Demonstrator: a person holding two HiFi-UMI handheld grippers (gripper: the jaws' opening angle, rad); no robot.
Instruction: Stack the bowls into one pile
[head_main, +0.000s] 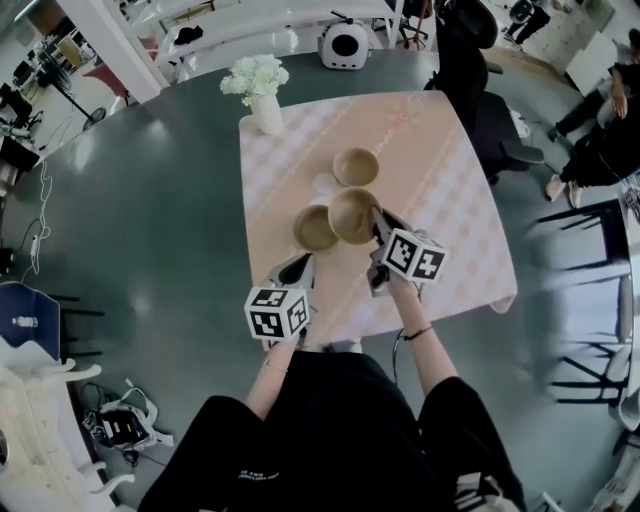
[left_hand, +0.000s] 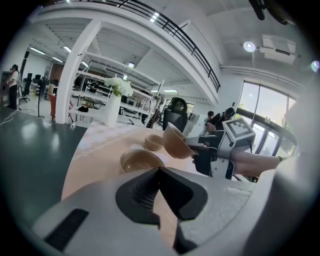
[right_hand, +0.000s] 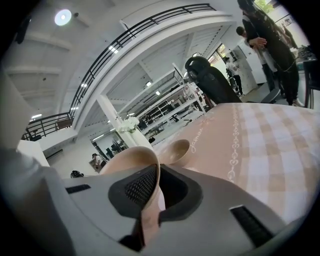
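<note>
Three tan bowls are on or over the pink checked table (head_main: 450, 200). One bowl (head_main: 355, 166) (left_hand: 153, 142) (right_hand: 177, 151) rests far back. A second bowl (head_main: 314, 229) (left_hand: 140, 161) rests nearer, at the left. My right gripper (head_main: 378, 222) (left_hand: 200, 150) (right_hand: 156, 172) is shut on the rim of the third bowl (head_main: 352, 214) (left_hand: 175, 141) (right_hand: 131, 159), which hangs tilted above the table, just right of the second bowl. My left gripper (head_main: 297, 268) (left_hand: 160, 172) is shut and holds nothing, close in front of the second bowl.
A white vase of white flowers (head_main: 262, 95) (left_hand: 114, 107) (right_hand: 130, 124) stands at the table's far left corner. A black office chair (head_main: 480, 110) is by the right side, with people seated beyond it. Grey floor surrounds the table.
</note>
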